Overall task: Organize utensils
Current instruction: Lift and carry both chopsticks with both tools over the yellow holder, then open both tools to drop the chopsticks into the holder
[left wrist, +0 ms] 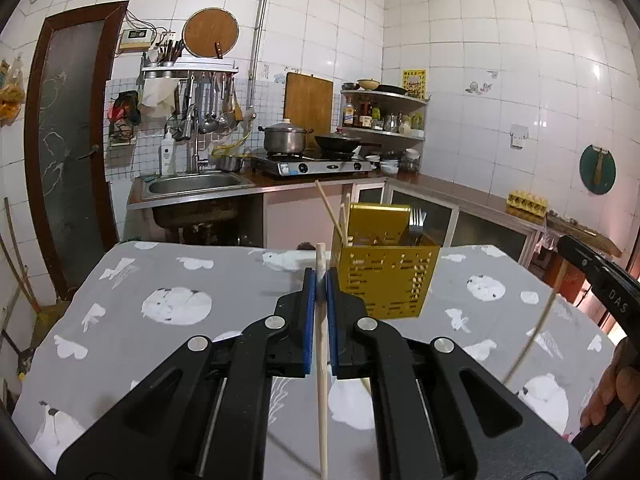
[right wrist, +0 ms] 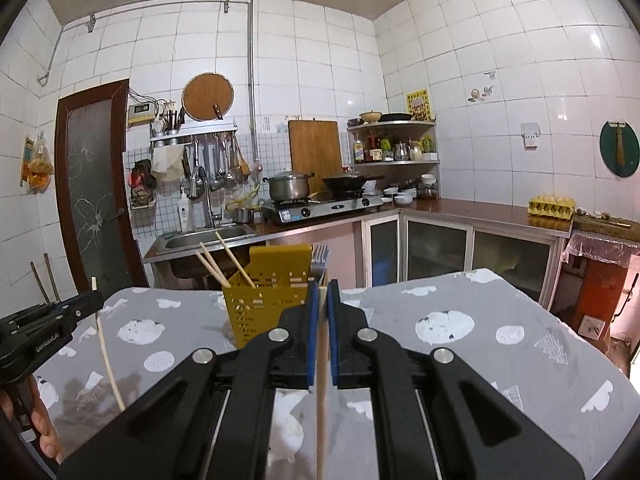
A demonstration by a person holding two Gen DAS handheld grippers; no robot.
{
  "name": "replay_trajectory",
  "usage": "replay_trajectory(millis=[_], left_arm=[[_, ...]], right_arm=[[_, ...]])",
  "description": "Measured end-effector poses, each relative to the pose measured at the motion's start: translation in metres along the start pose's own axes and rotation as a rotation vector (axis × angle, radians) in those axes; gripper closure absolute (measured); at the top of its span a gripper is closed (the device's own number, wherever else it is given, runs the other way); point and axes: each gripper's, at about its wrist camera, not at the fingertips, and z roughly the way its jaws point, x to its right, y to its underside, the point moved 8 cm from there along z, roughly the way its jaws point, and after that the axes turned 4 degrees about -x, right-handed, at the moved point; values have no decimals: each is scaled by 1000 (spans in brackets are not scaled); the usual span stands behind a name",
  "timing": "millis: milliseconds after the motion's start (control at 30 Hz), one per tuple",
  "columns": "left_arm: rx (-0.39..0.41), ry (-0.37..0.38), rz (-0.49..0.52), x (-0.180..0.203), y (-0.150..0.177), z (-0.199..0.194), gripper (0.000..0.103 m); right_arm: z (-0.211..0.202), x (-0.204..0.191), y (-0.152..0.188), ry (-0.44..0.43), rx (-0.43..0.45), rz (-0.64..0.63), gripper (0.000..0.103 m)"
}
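The yellow utensil caddy [left wrist: 386, 276] is standing on the grey patterned tablecloth [left wrist: 180, 280], already holding three chopsticks [right wrist: 218, 262] leaning out of one side and forks [left wrist: 417, 216] at the back; I'm judging the sorting as partly done; my left gripper [left wrist: 321, 280] is clamped tight on one pale chopstick [left wrist: 322, 360], just short of the caddy; my right gripper [right wrist: 322, 294] is likewise pinching a second chopstick [right wrist: 321, 400]; both are waiting to be dropped in; I'm seeing nothing else loose on the cloth
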Motion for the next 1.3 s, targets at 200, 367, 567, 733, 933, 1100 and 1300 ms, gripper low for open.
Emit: replay_trajectory(millis=[200, 367, 567, 733, 933, 1100, 1300], left_arm=[[29, 15, -1, 7, -26, 8, 99], [66, 33, 2, 16, -55, 16, 99], [91, 80, -16, 31, -96, 28, 99], [132, 77, -17, 41, -137, 44, 99], [175, 56, -41, 41, -180, 74, 99], [176, 29, -28, 42, -194, 114, 99], [113, 4, -34, 33, -169, 163, 99]], right_arm=[[10, -3, -21, -15, 25, 8, 98], [23, -5, -41, -25, 39, 9, 98], [38, -11, -72, -33, 61, -12, 98], [52, -16, -107, -30, 104, -29, 98], [85, -15, -151, -41, 133, 0, 98], [121, -13, -172, -56, 138, 24, 98], [171, -14, -155, -74, 86, 33, 98]])
